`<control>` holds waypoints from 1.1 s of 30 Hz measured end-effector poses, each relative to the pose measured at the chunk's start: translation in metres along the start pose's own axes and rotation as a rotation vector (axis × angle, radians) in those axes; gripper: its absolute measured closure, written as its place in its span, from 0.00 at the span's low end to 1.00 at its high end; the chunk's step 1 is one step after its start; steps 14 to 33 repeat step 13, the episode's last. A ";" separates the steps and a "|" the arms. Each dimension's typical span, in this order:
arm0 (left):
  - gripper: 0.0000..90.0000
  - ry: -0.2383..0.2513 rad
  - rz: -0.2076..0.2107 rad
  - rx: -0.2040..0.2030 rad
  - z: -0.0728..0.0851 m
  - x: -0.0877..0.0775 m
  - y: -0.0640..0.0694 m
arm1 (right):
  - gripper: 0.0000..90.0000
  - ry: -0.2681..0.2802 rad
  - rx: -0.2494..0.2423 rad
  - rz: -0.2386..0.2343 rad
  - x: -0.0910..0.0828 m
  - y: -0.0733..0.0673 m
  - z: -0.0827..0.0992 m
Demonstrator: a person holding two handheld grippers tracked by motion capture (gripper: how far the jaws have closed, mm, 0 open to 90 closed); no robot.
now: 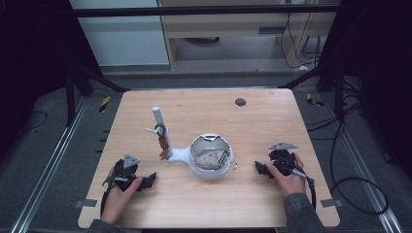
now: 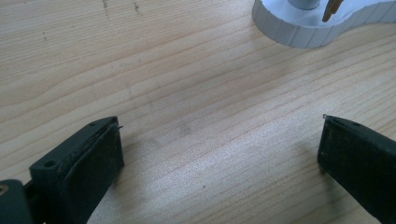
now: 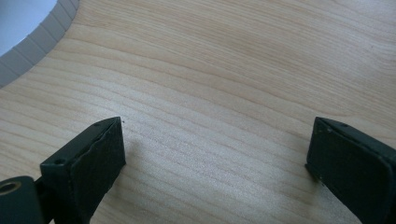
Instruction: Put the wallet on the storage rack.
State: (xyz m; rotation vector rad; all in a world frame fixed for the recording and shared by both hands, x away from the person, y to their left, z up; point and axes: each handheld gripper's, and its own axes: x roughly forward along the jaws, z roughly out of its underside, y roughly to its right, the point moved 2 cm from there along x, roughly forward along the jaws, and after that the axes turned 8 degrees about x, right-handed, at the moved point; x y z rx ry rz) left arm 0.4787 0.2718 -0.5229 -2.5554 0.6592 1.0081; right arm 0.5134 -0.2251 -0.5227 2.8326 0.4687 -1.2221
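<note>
L gripper [image 1: 148,180] at 7 o'clock, R gripper [image 1: 260,168] at 4, both on wooden table [image 1: 252,121], jaws wide apart, empty. White jewelry stand [image 1: 209,158] at centre w/ trinkets.

The right hand-held gripper [image 3: 215,158] holds its black jaws wide apart over the light wooden desk [image 3: 224,84]; a white ribbed curved rim [image 3: 44,35] sits top left.

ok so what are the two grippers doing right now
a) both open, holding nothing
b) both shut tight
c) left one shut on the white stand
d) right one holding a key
a: the left gripper and the right gripper each show jaws spread wide over bare table, nothing between them.
</note>
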 end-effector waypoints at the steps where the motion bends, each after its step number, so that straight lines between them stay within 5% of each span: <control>1: 0.00 0.000 -0.001 0.000 0.000 0.000 0.000 | 0.04 0.003 -0.004 0.004 0.000 0.000 0.000; 8: 0.00 0.000 0.000 0.000 0.000 0.000 0.000 | 0.01 0.038 0.010 0.011 0.001 -0.003 0.004; 33: 0.00 0.000 0.002 0.000 0.000 0.000 0.000 | 0.01 0.036 0.016 0.014 -0.002 -0.004 0.007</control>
